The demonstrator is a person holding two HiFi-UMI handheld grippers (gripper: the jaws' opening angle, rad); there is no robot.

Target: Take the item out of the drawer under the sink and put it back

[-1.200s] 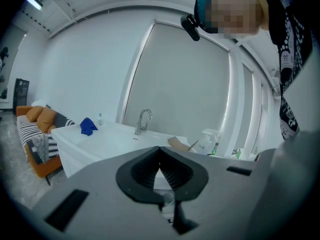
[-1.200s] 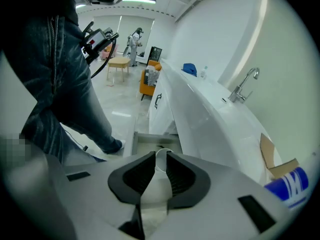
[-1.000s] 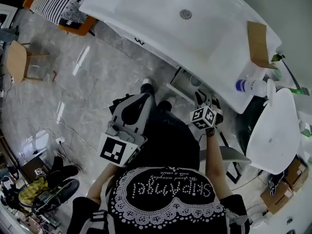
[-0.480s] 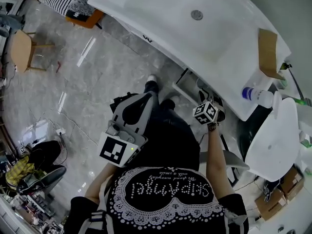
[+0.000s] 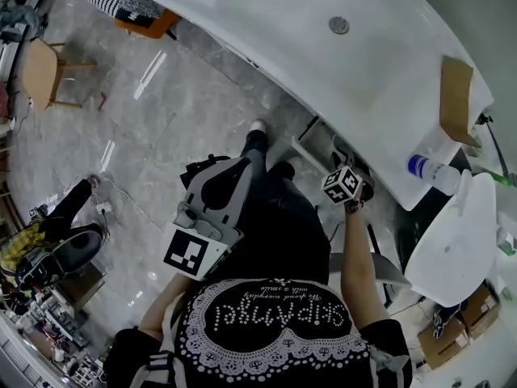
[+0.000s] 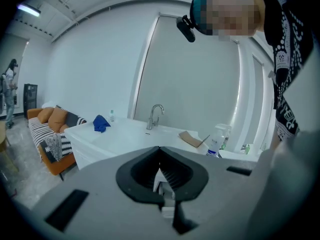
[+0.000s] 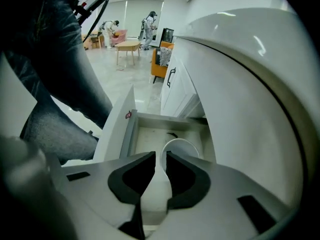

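Observation:
In the right gripper view my right gripper (image 7: pixel 161 156) is shut on the wall of a white bowl (image 7: pixel 181 148). The bowl hangs over the open drawer (image 7: pixel 150 134) under the sink. The head view has this gripper (image 5: pixel 342 158) at the drawer (image 5: pixel 311 148), just below the white sink counter (image 5: pixel 355 79). My left gripper (image 5: pixel 241 165) is held in front of the person's legs, away from the drawer. Its jaws are shut with nothing between them, as the left gripper view (image 6: pixel 160 153) shows.
On the counter's right end lie a brown card (image 5: pixel 456 95) and a spray bottle (image 5: pixel 428 168). A white toilet (image 5: pixel 452 233) stands to the right. An orange sofa (image 5: pixel 121 6) and a wooden stool (image 5: pixel 40 75) stand across the marble floor, and a person (image 5: pixel 56 233) is crouched at the left.
The head camera has swung a little, and my right gripper has moved slightly nearer the drawer under the counter. The person at the lower left has shifted. My left gripper has kept its place.

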